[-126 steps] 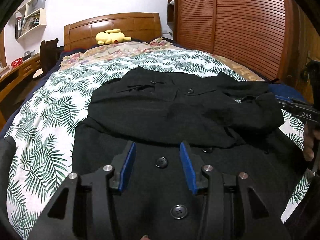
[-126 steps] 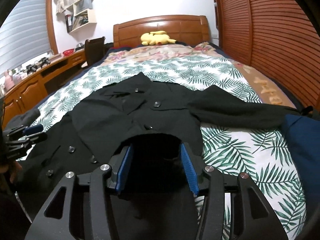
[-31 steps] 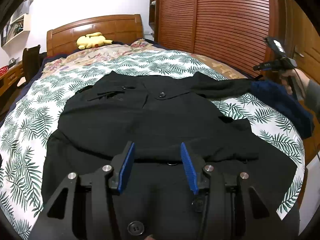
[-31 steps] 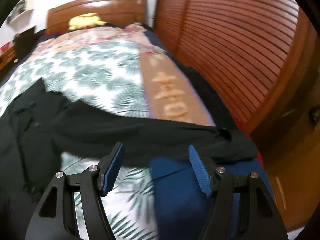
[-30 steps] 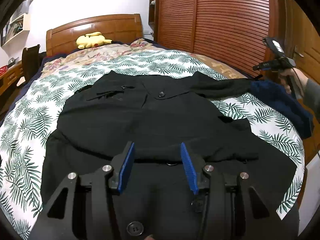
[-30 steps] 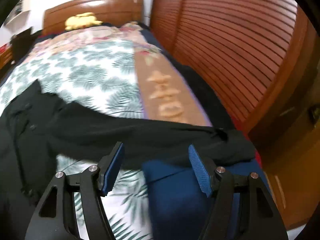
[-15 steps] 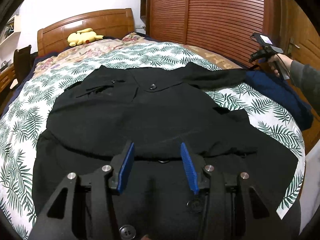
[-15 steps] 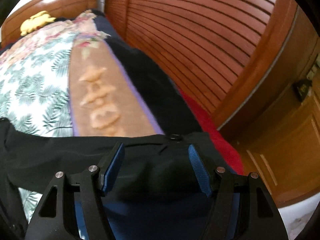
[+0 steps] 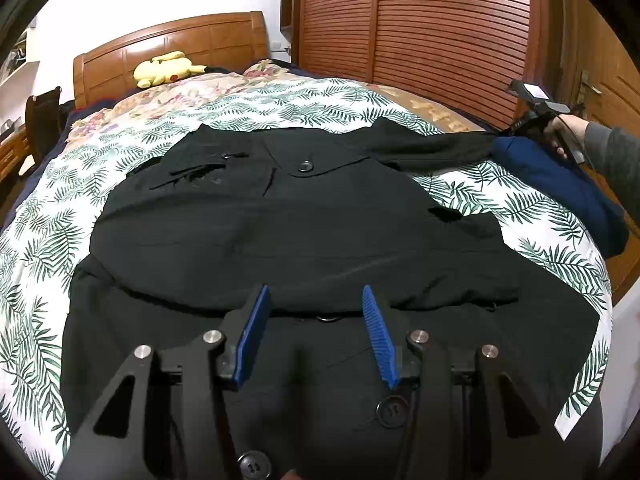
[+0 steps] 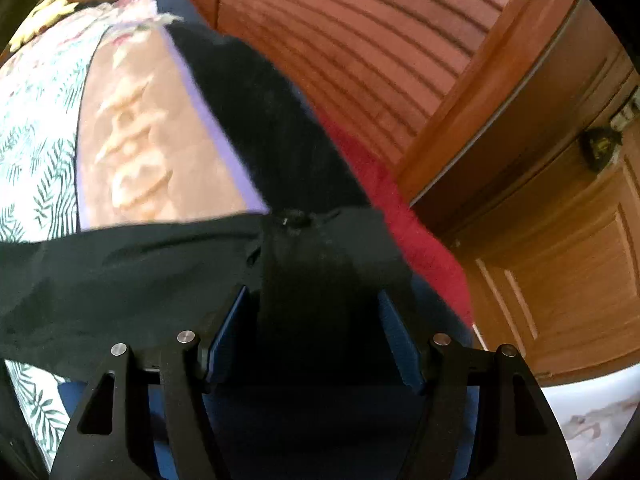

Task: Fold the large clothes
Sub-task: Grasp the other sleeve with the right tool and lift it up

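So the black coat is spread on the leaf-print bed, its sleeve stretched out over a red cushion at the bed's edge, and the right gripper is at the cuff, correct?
Not quite: the cushion under the sleeve is dark blue, not red, as the left wrist view shows. The rest holds: the black coat lies spread on the leaf-print bed, and the right gripper is at the cuff, its jaws closing around it.
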A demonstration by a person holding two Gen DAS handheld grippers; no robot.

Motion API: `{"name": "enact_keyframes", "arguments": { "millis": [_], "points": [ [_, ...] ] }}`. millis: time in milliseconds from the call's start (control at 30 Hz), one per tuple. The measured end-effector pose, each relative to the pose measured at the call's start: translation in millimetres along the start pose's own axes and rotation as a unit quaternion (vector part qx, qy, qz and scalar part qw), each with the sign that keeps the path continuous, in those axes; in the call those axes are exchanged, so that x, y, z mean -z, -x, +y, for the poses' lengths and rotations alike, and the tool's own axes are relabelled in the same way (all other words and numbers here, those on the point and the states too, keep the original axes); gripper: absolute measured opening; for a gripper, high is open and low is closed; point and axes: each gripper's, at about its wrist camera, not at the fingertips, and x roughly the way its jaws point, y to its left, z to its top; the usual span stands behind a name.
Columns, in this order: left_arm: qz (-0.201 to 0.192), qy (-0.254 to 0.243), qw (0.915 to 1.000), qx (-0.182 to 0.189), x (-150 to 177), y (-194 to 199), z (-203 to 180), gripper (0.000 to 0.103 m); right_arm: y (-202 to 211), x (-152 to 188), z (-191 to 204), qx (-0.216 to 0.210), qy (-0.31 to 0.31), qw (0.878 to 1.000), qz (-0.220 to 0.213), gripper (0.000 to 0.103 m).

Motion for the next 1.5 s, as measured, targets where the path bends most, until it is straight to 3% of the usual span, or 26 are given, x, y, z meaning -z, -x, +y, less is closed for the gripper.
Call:
{"name": "enact_keyframes", "arguments": {
  "millis": [33, 67, 167, 300, 433, 667, 1033, 1500],
  "points": [
    [-0.001, 0.000, 1.0000, 0.000, -0.1, 0.7, 0.3, 0.047, 0.4, 2.2, 4.2, -0.007, 0.009, 1.000, 0.001, 0.034],
    [-0.002, 0.001, 1.0000, 0.000, -0.2, 1.4, 0.6, 0.047, 1.6, 3.2, 8.4, -0.010, 0.017, 1.000, 0.000, 0.020],
    [-0.005, 0.002, 1.0000, -0.001, -0.8, 3.8, 1.1, 0.047, 20.0, 4.4, 25.7, -0.013, 0.047, 0.999, -0.022, 0.008],
    [-0.010, 0.004, 0.9999, -0.004, -1.3, 8.2, 3.3, 0.047, 79.7, -0.6, 47.5, -0.012, 0.061, 0.992, -0.109, 0.006],
    [-0.017, 0.006, 0.9998, -0.007, -0.6, 15.9, 6.0, 0.047, 136.5, -3.6, 73.7, -0.027, 0.086, 0.982, -0.167, 0.006],
    [-0.030, 0.010, 0.9993, -0.018, 0.7, 34.0, 17.9, 0.047, 201.1, 7.1, 141.2, -0.076, 0.168, 0.959, -0.213, 0.006],
    [-0.050, 0.025, 0.9976, -0.042, 16.0, 73.6, 49.2, 0.047, 253.9, 55.9, 274.7, -0.120, 0.280, 0.920, -0.248, 0.006],
    [-0.066, 0.045, 0.9937, -0.078, 35.3, 109.1, 89.0, 0.047, 363.2, 116.8, 365.8, -0.185, 0.343, 0.861, -0.326, 0.006]
  ]
}}
